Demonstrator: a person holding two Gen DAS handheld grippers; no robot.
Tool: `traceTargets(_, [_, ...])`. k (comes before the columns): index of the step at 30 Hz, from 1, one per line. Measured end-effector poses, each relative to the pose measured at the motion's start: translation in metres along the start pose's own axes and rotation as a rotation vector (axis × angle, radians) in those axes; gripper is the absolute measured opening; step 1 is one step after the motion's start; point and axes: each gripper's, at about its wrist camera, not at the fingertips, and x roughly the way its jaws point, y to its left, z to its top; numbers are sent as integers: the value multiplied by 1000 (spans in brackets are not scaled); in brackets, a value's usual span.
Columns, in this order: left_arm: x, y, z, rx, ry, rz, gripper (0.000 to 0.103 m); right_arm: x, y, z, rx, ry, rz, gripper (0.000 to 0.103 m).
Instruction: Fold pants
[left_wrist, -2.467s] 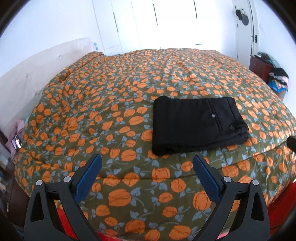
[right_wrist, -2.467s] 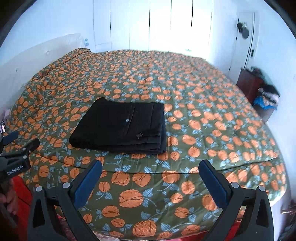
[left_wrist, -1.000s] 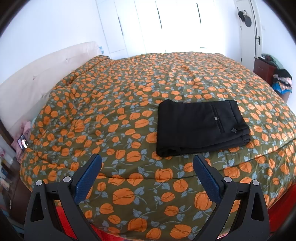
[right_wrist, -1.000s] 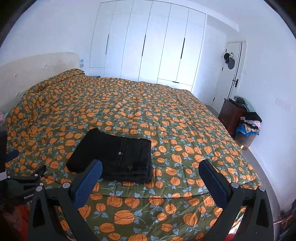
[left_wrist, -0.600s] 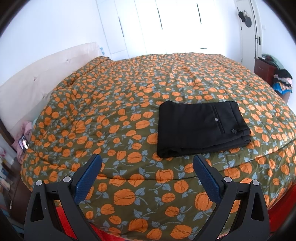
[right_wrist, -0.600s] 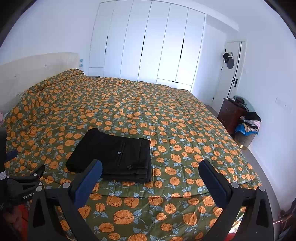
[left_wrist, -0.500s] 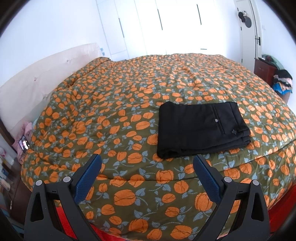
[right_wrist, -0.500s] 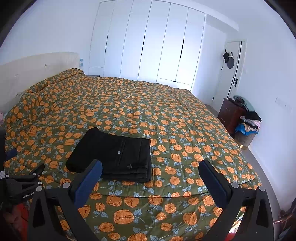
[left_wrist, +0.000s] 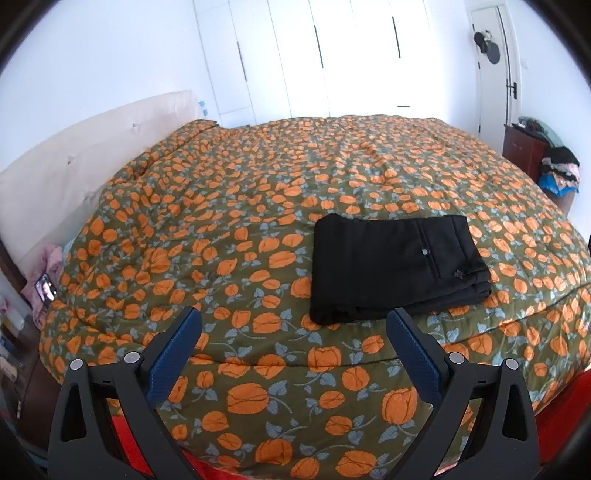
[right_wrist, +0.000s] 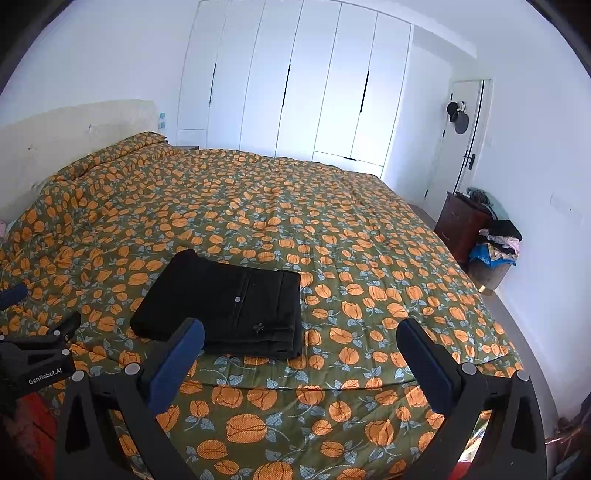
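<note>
- My left gripper and right gripper both stand wide, empty, above the near edge of the bed, clear of the cloth.
- Since 2.5 s ago I have drawn both back and tilted the right upward; the black pants lie unmoved, so I judge the folding complete.
- Pants: matte woven rectangle, stacked layers, buttoned pocket uppermost.
- Quilt: puffy, stitched, olive with orange flowers.

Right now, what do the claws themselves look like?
Left claw and right claw match: black angular frames with triangular cutouts, silver rivets, and blue textured finger pads. White "GenRobot.AI" lettering shows on the left unit's body in the right wrist view. No cables visible.
</note>
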Motion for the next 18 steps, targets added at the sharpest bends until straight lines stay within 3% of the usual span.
traceTargets(11, [-12,2,3,-21,-38,10,101,7,0,-5,-37,38,-11,103])
traceTargets(15, [-21,7,7,-51,-62,-19,101,-2,0,-3,-44,-2,5,103])
traceTargets(18, [-27,6,11,-48,-73,28,102,-11,-4,-1,-24,-50,27,103])
